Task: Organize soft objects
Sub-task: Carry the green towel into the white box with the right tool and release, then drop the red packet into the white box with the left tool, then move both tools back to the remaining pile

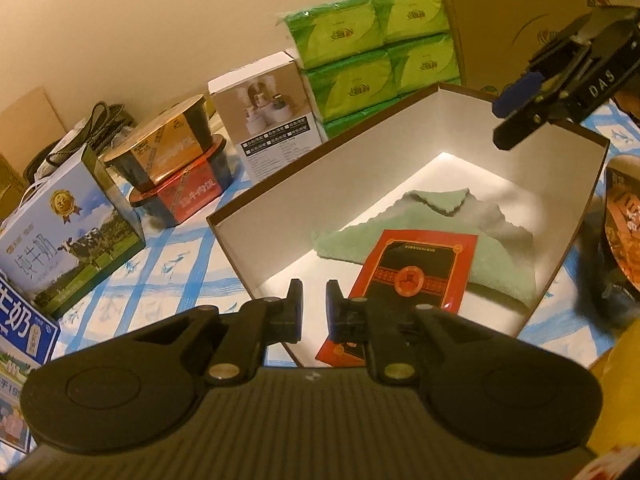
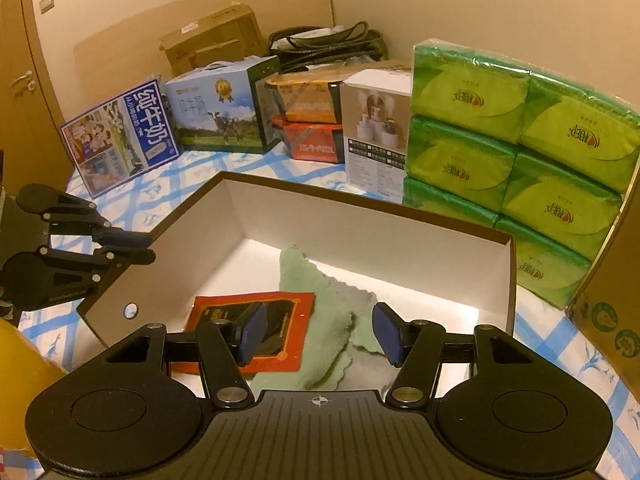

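Note:
An open brown box (image 1: 280, 184) with a white inside stands on the blue-checked cloth; it also shows in the right wrist view (image 2: 360, 208). Inside lie a pale green towel (image 1: 492, 248) (image 2: 320, 312) and a red and black flat packet (image 1: 416, 272) (image 2: 280, 328) resting partly on the towel. My left gripper (image 1: 314, 308) hovers above the box's near corner, jaws nearly closed and empty; it also shows in the right wrist view (image 2: 148, 248). My right gripper (image 2: 318, 332) is open and empty over the towel and packet; it also shows in the left wrist view (image 1: 508, 120).
Green tissue packs (image 2: 516, 148) are stacked behind the box, with a white carton (image 2: 376, 132), stacked instant-meal tubs (image 2: 308, 120) and milk cartons (image 2: 216, 116) along the back. A cardboard box (image 2: 616, 300) stands right. A yellow object (image 2: 20, 368) lies at the left edge.

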The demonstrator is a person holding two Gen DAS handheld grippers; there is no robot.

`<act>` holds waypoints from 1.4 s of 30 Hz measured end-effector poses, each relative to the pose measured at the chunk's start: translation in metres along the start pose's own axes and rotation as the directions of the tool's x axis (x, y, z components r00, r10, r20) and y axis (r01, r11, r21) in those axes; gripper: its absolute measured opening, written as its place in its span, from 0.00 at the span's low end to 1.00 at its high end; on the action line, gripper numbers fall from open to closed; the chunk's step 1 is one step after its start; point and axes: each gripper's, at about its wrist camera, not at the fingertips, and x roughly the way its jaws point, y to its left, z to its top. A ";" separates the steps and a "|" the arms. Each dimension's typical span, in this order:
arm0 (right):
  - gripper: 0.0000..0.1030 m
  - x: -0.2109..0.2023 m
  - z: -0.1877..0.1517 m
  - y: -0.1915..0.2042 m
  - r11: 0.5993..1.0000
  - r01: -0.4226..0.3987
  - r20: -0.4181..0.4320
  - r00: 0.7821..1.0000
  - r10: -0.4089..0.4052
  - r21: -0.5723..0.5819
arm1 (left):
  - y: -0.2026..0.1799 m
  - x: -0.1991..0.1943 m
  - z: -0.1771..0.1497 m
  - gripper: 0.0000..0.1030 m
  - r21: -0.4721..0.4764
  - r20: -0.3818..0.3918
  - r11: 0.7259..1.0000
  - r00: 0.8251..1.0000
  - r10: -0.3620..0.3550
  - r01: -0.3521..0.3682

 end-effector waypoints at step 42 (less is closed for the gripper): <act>0.64 -0.229 -0.161 0.051 0.991 -0.033 0.070 0.997 0.024 0.129 | -0.095 -0.253 -0.072 0.35 -0.483 -0.095 0.861 0.987 0.127 -0.158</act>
